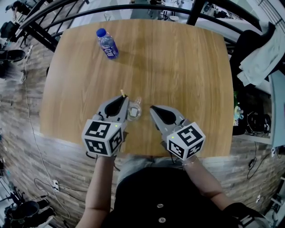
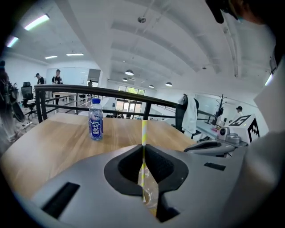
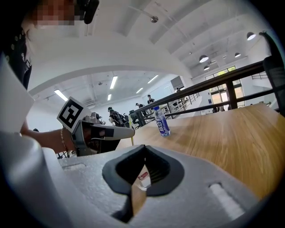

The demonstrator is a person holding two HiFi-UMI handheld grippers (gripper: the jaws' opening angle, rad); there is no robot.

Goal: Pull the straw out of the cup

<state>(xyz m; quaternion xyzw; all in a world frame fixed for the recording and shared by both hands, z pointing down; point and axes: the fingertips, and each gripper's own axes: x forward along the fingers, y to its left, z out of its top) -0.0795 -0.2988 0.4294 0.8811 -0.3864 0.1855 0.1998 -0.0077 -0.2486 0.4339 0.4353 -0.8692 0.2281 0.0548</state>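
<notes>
A clear plastic cup [image 1: 134, 110] stands near the front edge of the wooden table [image 1: 178, 67]. A yellow-and-white striped straw [image 2: 144, 131] rises upright out of the cup [image 2: 150, 192]. My left gripper [image 2: 144, 147] is shut on the straw just above the cup. In the head view the left gripper [image 1: 124, 99] leans over the cup's left side, with the straw's tip [image 1: 122, 93] poking past it. My right gripper [image 1: 152, 108] sits just right of the cup with its jaws together. In the right gripper view its tips [image 3: 143, 149] meet with nothing clearly between them.
A blue-capped water bottle [image 1: 107, 44] stands at the far left of the table, also seen as the bottle [image 2: 95, 119] and the bottle [image 3: 162, 121]. A dark railing [image 1: 147, 8] curves behind the table. Clothing [image 1: 260, 53] hangs off to the right.
</notes>
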